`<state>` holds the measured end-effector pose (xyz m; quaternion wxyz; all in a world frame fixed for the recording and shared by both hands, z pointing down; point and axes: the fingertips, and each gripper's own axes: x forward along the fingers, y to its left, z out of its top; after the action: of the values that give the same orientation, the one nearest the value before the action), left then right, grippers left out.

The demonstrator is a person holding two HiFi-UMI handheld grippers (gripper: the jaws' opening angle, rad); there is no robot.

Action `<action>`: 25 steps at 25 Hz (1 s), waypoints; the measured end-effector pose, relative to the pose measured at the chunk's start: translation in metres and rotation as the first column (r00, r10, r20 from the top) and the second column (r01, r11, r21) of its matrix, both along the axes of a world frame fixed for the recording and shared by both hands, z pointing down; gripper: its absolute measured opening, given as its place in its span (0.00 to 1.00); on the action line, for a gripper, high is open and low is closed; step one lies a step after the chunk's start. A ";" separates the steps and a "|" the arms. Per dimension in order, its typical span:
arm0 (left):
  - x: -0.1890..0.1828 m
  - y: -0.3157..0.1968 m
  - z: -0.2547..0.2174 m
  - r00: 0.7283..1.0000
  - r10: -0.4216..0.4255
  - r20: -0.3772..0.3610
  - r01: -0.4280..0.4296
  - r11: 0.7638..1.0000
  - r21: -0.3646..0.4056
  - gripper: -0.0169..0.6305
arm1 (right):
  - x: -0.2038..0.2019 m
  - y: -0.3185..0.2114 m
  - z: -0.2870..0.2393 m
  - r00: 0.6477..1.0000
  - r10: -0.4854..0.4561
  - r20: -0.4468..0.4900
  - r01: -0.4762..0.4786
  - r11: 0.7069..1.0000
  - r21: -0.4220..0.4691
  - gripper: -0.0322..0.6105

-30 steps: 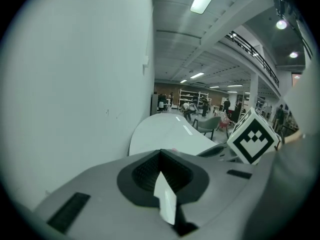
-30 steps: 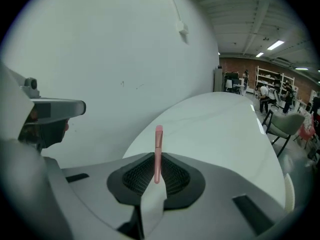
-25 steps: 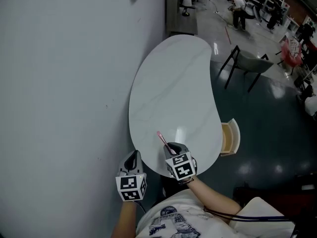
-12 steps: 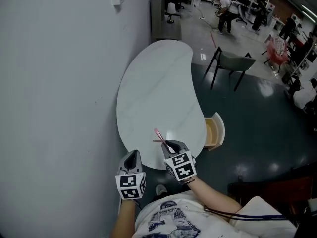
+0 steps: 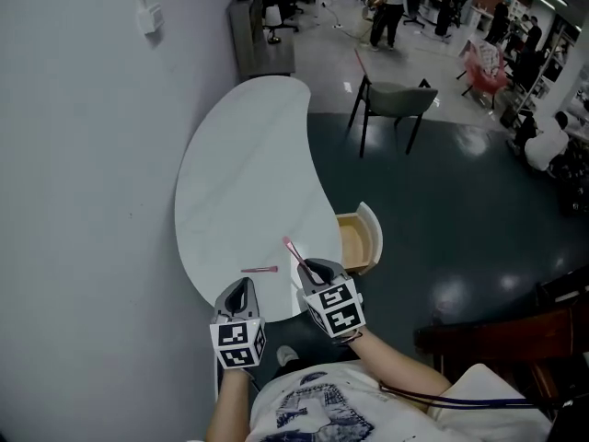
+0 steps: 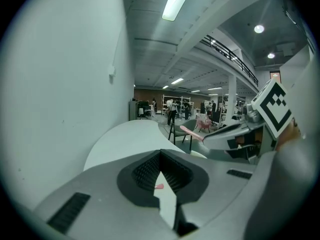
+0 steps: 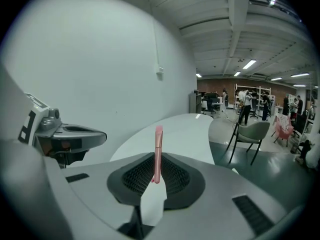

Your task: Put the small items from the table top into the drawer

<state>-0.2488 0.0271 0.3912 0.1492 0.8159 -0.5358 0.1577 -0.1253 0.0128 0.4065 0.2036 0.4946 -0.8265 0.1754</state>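
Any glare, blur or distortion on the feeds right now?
Head view: sharp, with light glare on the dark floor. Left gripper view: fisheye bending, black corners, ceiling light blown out. Right gripper view: same fisheye; the held pink stick reads crisp.

- Left tongs [image 5: 241, 291]: tips together, nothing between them, pointing forward and slightly down.
- Right tongs [image 5: 315, 271]: clamped on a pink brush [image 7: 158, 154], just beside the left.

The white kidney-shaped table [image 5: 241, 168] is sitting with one long edge against the wall. Its wooden drawer [image 5: 354, 244] is hanging open on the side away from the wall. A thin pink stick [image 5: 259, 269] is lying flat on the tabletop, left of the drawer.
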 end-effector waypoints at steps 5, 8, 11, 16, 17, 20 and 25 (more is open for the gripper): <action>0.076 -0.005 -0.002 0.999 0.046 0.019 -0.046 0.999 0.001 0.06 | 0.077 0.002 0.005 0.999 0.041 0.029 -0.040 0.999 -0.015 0.14; 0.120 -0.010 -0.004 0.997 0.067 0.027 -0.067 0.998 0.005 0.06 | 0.119 0.000 0.004 0.998 0.055 0.038 -0.055 0.998 -0.011 0.14; 0.163 -0.012 0.000 0.995 0.097 0.035 -0.097 0.995 0.002 0.06 | 0.160 0.002 0.007 0.996 0.077 0.046 -0.077 0.997 -0.011 0.14; 0.222 -0.011 0.007 0.991 0.122 0.044 -0.122 0.992 -0.006 0.06 | 0.217 0.008 0.014 0.994 0.098 0.058 -0.097 0.995 -0.017 0.14; 0.232 -0.012 0.009 0.991 0.126 0.045 -0.125 0.992 -0.007 0.06 | 0.227 0.008 0.017 0.993 0.100 0.058 -0.099 0.995 -0.019 0.14; 0.262 -0.013 0.015 0.990 0.132 0.047 -0.131 0.991 -0.013 0.06 | 0.257 0.011 0.024 0.993 0.105 0.057 -0.103 0.994 -0.029 0.14; 0.301 -0.010 0.026 0.990 0.132 0.053 -0.131 0.991 -0.023 0.06 | 0.298 0.018 0.037 0.993 0.106 0.058 -0.103 0.994 -0.045 0.14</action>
<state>0.0523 0.0167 0.4173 0.1318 0.8434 -0.4833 0.1946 0.1732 0.0306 0.4432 0.1796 0.5272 -0.8014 0.2180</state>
